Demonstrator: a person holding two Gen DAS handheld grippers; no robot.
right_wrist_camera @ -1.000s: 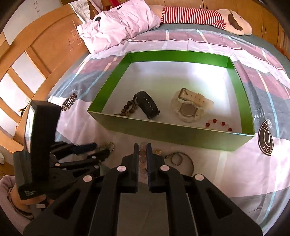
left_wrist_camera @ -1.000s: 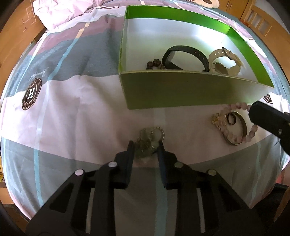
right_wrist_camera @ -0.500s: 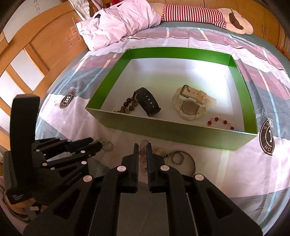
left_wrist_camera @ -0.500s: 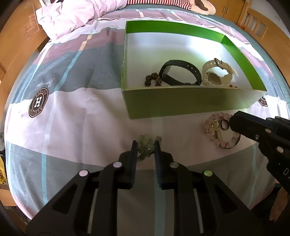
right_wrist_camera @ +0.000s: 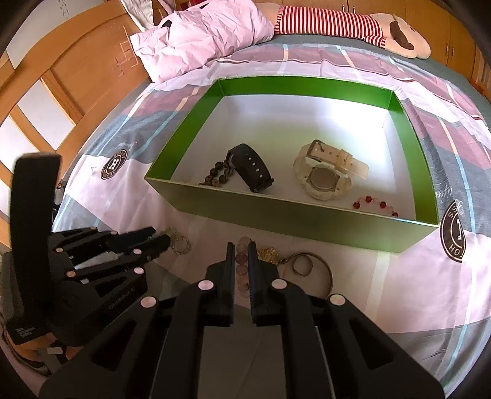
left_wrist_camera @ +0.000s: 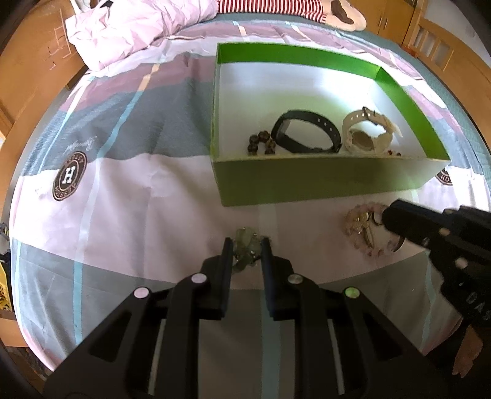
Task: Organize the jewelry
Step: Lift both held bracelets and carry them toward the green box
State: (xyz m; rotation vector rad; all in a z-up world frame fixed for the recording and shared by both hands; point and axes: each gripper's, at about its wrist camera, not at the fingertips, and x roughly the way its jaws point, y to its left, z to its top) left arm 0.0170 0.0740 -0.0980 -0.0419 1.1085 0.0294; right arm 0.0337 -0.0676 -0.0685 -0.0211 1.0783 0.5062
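Left wrist view, nearest: the left gripper (left_wrist_camera: 246,245) is low over the bedsheet (left_wrist_camera: 129,214), its fingers narrowed onto a pale green bracelet (left_wrist_camera: 245,247) that sits between them, touching both.
Left wrist view, right edge: the right gripper (left_wrist_camera: 387,214) reaches in, its tips over a pink bead bracelet (left_wrist_camera: 359,233) lying on the sheet just in front of the box.
Right wrist view, nearest: the right gripper (right_wrist_camera: 241,250) has its fingers drawn narrow, pressed on a run of the pink bead bracelet (right_wrist_camera: 241,261) between them.
Right wrist view, beside the fingers: a gold charm (right_wrist_camera: 268,254), a small ring (right_wrist_camera: 301,266) and a thin metal bangle (right_wrist_camera: 325,270) lie on the sheet, just right of the gripper.
Right wrist view, left: the left gripper (right_wrist_camera: 159,238) lies nearly sideways, its tips at a small beaded loop (right_wrist_camera: 181,245) on the sheet.
Middle distance: a green box (right_wrist_camera: 307,221) with a white floor stands on the bed, open-topped, beyond both bracelets.
Box contents, left to right: a dark bead bracelet (right_wrist_camera: 216,176), a black band (right_wrist_camera: 251,167), a cream watch (right_wrist_camera: 323,178) and a red bead bracelet (right_wrist_camera: 374,204), all on the floor near the front wall.
Far: a crumpled pink pillow (right_wrist_camera: 208,33) and a striped plush toy (right_wrist_camera: 353,24) rest at the head of the bed, against the wooden headboard (right_wrist_camera: 76,76).
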